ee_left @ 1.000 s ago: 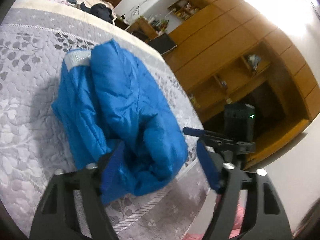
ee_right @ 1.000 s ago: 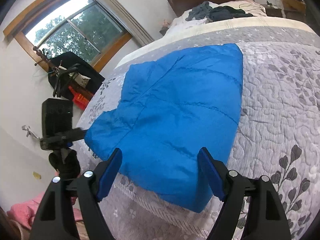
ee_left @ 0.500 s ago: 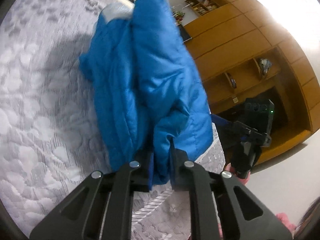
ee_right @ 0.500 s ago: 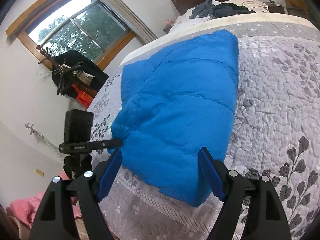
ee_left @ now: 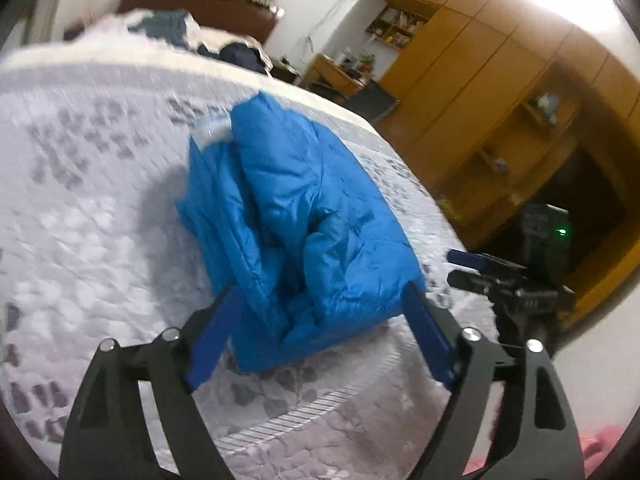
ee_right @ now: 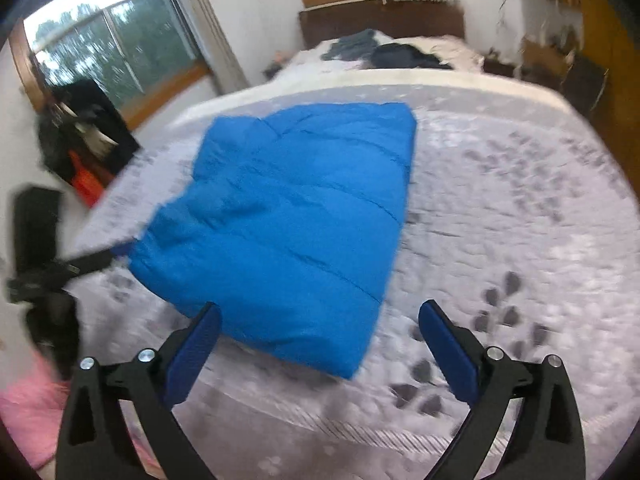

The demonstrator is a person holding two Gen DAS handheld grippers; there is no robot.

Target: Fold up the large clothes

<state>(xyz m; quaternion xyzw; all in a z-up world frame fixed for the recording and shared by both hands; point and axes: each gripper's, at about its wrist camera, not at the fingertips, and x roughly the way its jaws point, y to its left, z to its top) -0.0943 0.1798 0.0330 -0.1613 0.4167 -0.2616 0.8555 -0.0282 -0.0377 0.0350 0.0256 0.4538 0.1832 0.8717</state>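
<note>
Left tool (ee_left: 320, 336) and right tool (ee_right: 320, 344): both wide apart, holding nothing.
The folded blue jacket (ee_right: 288, 216) lies on the bed (ee_right: 500, 208) near its front edge; the puffy left fold (ee_left: 304, 216) may spring apart, or the bundle may slide off.

Folded jacket (ee_right: 288, 224) on the bed (ee_right: 520, 208) near its foot edge, clothes pile (ee_right: 384, 52) far behind.
</note>
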